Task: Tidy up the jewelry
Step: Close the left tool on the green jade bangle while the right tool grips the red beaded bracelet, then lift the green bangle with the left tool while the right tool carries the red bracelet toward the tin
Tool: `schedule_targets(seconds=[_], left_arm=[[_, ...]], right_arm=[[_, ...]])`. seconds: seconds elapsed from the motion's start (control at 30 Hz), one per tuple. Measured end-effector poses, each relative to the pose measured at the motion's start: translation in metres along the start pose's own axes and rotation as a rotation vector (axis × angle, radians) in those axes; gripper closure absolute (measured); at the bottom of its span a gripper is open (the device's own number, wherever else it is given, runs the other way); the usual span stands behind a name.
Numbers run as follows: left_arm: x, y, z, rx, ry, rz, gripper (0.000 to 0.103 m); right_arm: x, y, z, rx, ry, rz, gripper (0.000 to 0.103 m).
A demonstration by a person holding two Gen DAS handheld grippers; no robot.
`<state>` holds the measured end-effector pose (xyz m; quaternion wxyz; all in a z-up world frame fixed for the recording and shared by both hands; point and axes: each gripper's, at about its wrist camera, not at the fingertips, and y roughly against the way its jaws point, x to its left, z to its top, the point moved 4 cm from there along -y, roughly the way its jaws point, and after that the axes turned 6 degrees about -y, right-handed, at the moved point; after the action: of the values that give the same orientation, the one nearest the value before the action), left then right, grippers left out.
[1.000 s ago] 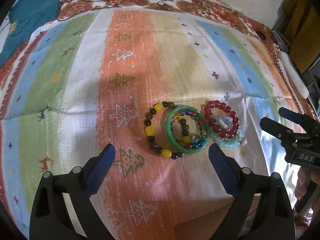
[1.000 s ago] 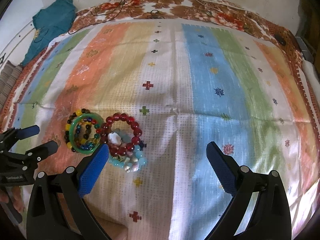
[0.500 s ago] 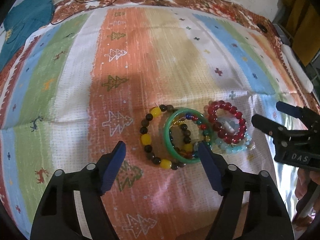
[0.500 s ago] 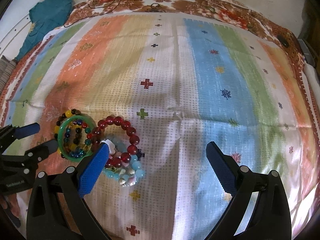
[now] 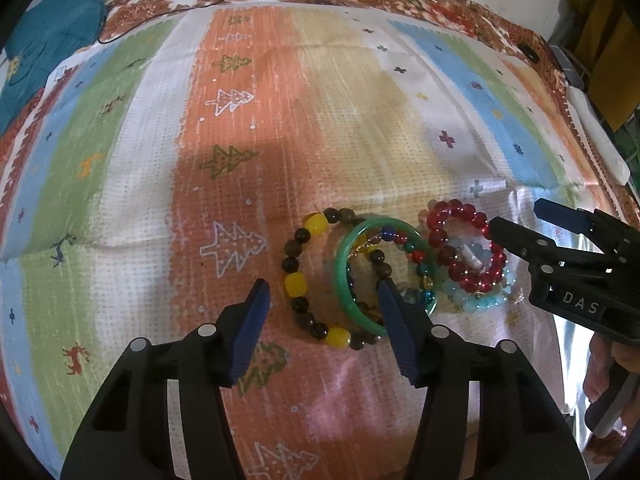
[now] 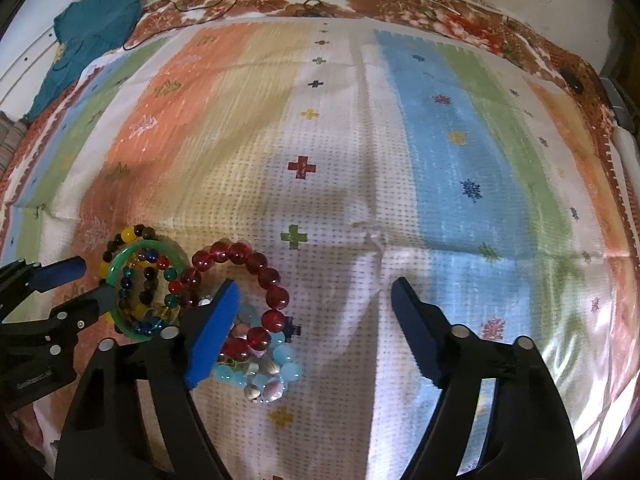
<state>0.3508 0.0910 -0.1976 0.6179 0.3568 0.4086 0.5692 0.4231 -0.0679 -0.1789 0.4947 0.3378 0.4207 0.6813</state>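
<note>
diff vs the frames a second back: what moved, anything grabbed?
Both grippers came down closer to the bracelet pile, jaws closing. The left gripper now straddles the brown-and-yellow bead bracelet, one finger inside the green bangle. The right gripper has neared the red bead bracelet, one finger over it. Nothing gripped yet. The bracelets and the striped cloth lie as before.

Green bangle, red beads, striped cloth.
</note>
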Motion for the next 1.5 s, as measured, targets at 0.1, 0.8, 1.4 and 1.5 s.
schedule_targets(seconds=[0.1,0.8,1.4,1.5], left_arm=[[-0.001,-0.001,0.001,-0.014,-0.015,0.011,0.049],[-0.015,-0.009,0.002,-0.019,-0.094,0.054,0.093],[-0.019,0.035,0.018,-0.077,-0.069,0.063,0.095],[-0.018,0.048,0.02,-0.096,-0.06,0.07,0.095]], right_arm=[[0.002,-0.001,0.001,0.001,0.006,0.002,0.034],[0.019,-0.009,-0.006,0.019,0.074,0.05,0.087],[0.026,0.039,0.001,-0.079,0.106,0.064,0.09],[0.027,0.049,0.0,-0.095,0.11,0.07,0.09]])
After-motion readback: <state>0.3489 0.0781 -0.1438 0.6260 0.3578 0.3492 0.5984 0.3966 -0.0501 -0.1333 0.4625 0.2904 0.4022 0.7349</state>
